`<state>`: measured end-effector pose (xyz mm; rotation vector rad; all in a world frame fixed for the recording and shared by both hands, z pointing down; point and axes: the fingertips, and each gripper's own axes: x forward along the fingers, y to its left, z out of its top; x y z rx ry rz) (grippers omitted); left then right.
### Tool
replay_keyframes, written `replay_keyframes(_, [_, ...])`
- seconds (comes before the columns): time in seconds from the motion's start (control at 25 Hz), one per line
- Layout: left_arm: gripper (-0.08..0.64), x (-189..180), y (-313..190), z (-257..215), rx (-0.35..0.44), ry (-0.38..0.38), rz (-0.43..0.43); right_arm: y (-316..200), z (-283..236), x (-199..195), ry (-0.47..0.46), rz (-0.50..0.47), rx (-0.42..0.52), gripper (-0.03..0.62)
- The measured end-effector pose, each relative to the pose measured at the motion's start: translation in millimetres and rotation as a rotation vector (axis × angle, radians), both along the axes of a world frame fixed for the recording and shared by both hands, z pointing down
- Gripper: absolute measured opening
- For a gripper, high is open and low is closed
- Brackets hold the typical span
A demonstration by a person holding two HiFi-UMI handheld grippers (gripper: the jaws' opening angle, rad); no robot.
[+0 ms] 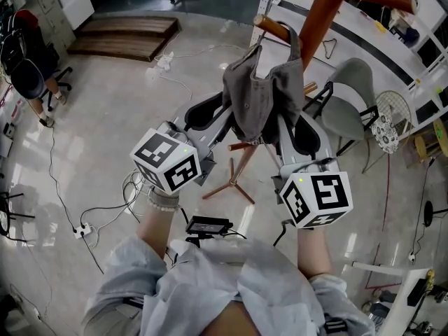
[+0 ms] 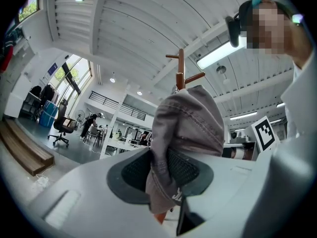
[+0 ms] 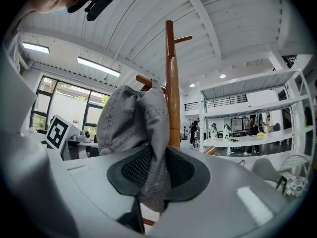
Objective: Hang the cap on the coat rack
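Note:
A grey cap [image 1: 262, 96] hangs between my two grippers, right in front of the brown wooden coat rack [image 1: 318, 19]. My left gripper [image 1: 227, 114] is shut on the cap's left edge, with grey fabric [image 2: 185, 128] pinched between its dark pads. On the other side my right gripper [image 1: 285, 121] is shut on the cap [image 3: 136, 120], whose cloth is folded between the pads. The rack's pole [image 3: 172, 83] stands just behind the cap, and one peg [image 1: 274, 28] sticks out right above the crown. The rack's top pegs [image 2: 184, 73] show above the cap.
The rack's legs [image 1: 231, 180] spread on the pale floor below my hands. A grey chair [image 1: 350, 103] stands to the right, beside white shelving [image 1: 364, 33]. A power strip and cables [image 1: 84, 226] lie at the left. A wooden platform [image 1: 126, 33] sits far back left.

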<state>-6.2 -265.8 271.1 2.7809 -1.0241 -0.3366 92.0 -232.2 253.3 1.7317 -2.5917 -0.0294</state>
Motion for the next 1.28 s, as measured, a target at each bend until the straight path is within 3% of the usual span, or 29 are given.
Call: replay_keyframes(1.28, [0.114,-5.9,5.1,0.5,-0.016,0.005,-0.004,3.5,1.2,-4.1,0.000,-0.014,0.014,0.089])
